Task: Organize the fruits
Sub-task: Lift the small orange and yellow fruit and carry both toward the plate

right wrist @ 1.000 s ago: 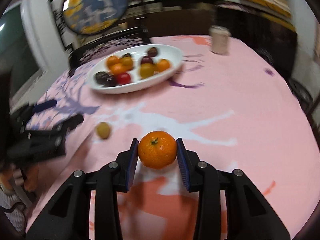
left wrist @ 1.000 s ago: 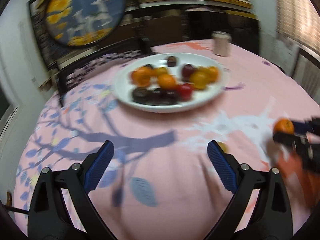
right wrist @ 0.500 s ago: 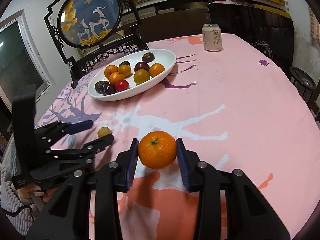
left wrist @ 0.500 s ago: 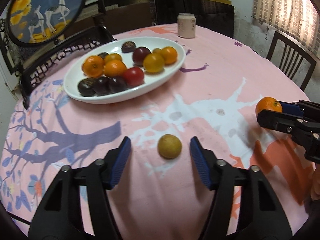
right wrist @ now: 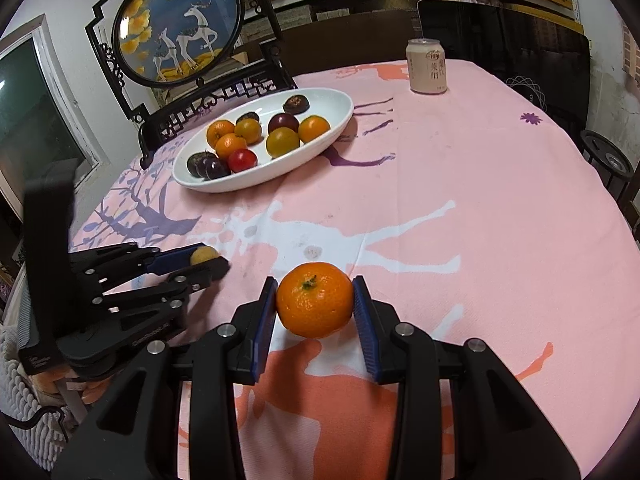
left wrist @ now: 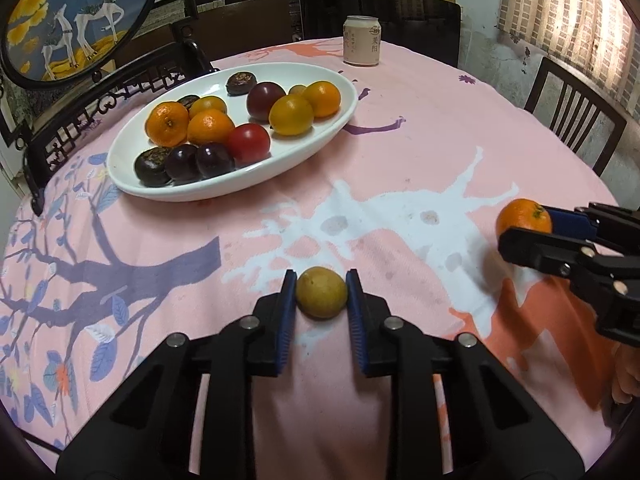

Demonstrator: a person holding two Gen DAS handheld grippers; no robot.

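from the left wrist view, the left gripper (left wrist: 321, 295) has its jaws closed up against both sides of a small yellow-brown fruit (left wrist: 321, 297), which sits low on the pink surface (left wrist: 420, 152), well in front of the white oval dish (left wrist: 132, 184). the blue pads touch the fruit's flanks. whether it is lifted or resting on the cloth i cannot tell. off to the right of the dish and nearer the viewer, the right gripper (left wrist: 524, 226) shows side-on with a mandarin (left wrist: 522, 218) at its tip. the dish already carries oranges, dark plums and a red one, with a bare patch at its near rim. a drinks can (left wrist: 361, 46) stands beyond the dish.

from the right wrist view, the right gripper (right wrist: 315, 306) has its jaws clamped on the mandarin (right wrist: 315, 305), stem up, held squarely at its widest part, in front of the dish (right wrist: 224, 188). the left gripper (right wrist: 202, 261) lies to the left of it, the yellow-brown fruit (right wrist: 202, 255) peeping between its jaws.

to do this well, i'd judge each fruit should be lifted straight up before travelling, kept level, and set down in a bare spot of the dish so nothing already there gets knocked. the hands should go one at a time to avoid crossing.
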